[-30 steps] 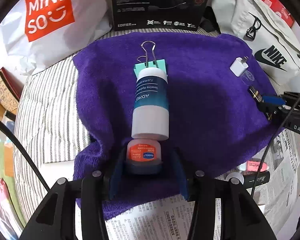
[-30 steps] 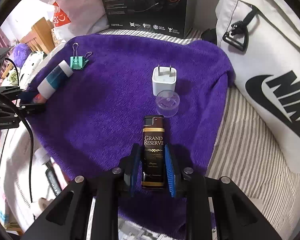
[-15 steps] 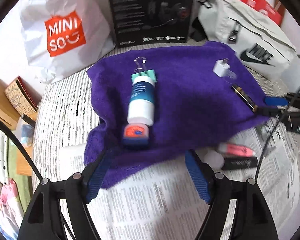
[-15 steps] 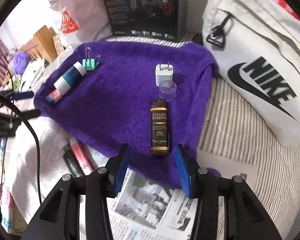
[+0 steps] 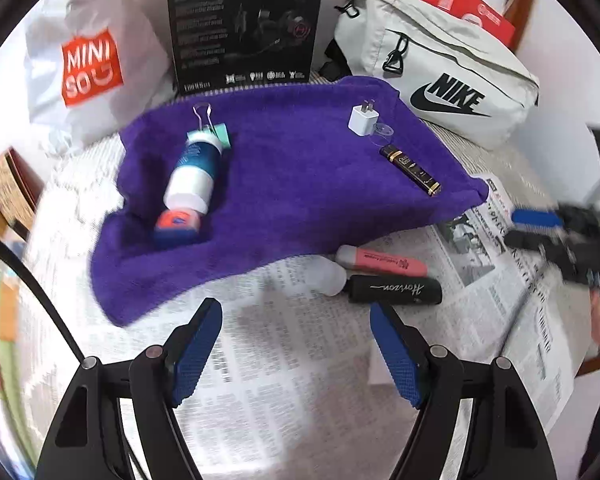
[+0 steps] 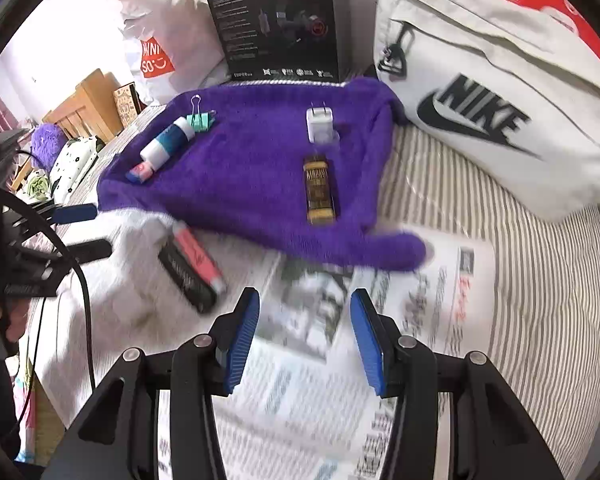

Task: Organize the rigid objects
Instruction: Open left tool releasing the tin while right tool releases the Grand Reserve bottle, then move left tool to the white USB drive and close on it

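While upright in the right view, lighter (image 6: 319, 186) points at charger (image 6: 318, 122).

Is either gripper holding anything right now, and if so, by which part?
Nothing is held. The left gripper and right gripper are both open over the newspaper, with only paper between their pads.

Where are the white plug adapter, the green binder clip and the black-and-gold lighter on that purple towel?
White plug adapter (image 5: 362, 121), left wrist view, on its white body.
Green binder clip (image 5: 222, 133), left wrist view, on its green clamp.
Black-and-gold lighter (image 6: 320, 188), right wrist view, on its label.
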The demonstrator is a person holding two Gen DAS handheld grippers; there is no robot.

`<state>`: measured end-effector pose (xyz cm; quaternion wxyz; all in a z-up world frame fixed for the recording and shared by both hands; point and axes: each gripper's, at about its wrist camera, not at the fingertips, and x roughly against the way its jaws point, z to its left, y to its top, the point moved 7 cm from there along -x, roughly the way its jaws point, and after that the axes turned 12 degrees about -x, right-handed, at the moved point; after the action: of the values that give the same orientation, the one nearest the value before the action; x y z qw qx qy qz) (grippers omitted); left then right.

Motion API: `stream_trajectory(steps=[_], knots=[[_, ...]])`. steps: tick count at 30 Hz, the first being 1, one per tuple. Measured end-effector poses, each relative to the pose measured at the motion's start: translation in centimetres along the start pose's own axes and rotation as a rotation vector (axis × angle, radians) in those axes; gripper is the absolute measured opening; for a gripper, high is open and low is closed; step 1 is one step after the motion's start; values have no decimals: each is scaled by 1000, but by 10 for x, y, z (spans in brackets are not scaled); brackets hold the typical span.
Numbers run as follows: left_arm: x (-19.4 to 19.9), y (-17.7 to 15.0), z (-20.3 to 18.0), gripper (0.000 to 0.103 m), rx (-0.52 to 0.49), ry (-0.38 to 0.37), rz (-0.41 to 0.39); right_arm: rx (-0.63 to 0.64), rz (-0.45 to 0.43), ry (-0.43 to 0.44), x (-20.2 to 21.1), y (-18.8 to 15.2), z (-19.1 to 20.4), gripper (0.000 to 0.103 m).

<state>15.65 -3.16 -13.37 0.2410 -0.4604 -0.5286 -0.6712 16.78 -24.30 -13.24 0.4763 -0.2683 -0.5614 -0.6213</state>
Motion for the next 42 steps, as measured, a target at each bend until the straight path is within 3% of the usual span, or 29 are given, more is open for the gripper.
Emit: stream_trajectory(steps=[7, 14, 18, 20, 24, 31, 42], knots=[[-25, 6, 0, 70, 65, 7, -1, -21, -8, 12, 16, -27, -12, 47], [-47, 7, -3, 50, 82, -8, 34, -29, -4, 23, 20, -38, -19, 48], [-50, 11, -3, 44, 89, -24, 19, -38, 9, 25, 17, -43, -23, 48], [-51, 12, -5, 36, 94, -47, 11, -43, 13, 24, 16, -43, -24, 48], [-49, 12, -8, 28, 74, -60, 3, -46, 10, 26, 16, -45, -23, 48], [-38, 5, 6, 28, 82, -42, -1, -30, 0, 41, 15, -40, -9, 48], [-33, -16, 29, 29, 63, 5, 46, 55, 36, 117, -5, -38, 48, 48]])
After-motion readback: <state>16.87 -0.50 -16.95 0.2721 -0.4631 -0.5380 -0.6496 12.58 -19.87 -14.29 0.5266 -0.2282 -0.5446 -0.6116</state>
